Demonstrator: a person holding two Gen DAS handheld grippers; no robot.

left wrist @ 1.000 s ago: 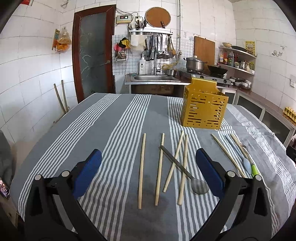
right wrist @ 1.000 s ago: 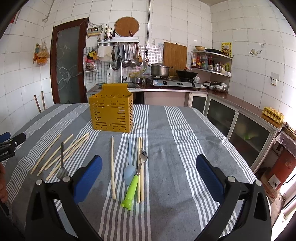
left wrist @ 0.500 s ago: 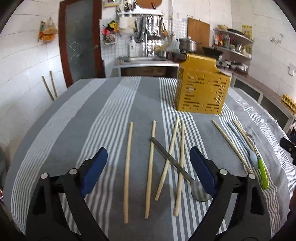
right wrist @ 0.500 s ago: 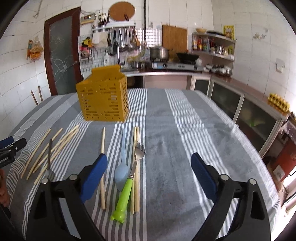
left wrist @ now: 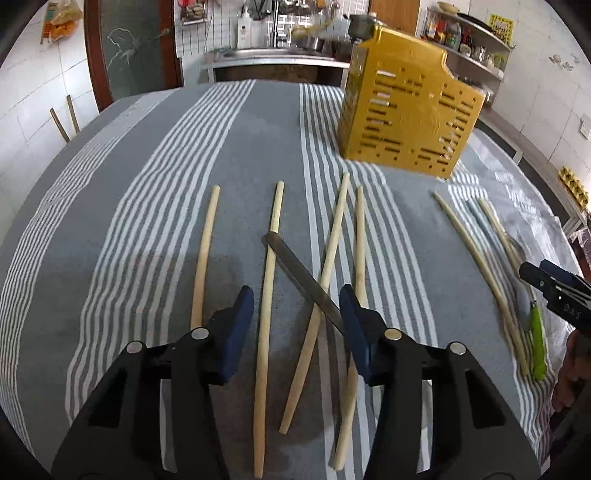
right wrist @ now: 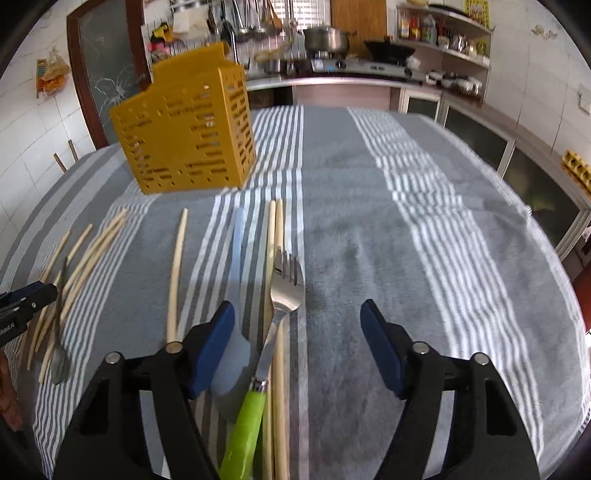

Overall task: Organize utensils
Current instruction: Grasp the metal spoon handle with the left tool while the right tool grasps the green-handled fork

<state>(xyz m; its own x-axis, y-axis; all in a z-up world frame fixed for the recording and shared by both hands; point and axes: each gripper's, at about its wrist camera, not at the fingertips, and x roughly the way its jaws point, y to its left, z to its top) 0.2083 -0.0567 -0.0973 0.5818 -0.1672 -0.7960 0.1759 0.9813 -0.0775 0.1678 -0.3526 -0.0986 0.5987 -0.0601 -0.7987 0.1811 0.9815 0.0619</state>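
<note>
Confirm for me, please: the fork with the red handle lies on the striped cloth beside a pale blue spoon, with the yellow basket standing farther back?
Not quite: the fork has a green handle, not a red one, as the right wrist view shows. The rest holds: it lies on the striped cloth beside the pale blue spoon, and the yellow basket stands farther back.

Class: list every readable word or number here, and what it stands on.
"DAS": on the right gripper, on its black body.
"Robot.AI", start cut off: on the left gripper.
Shelf bottles and yellow wall poster: too blurred.
Both grippers have just been closing, utensils between their fingers, ungripped.
</note>
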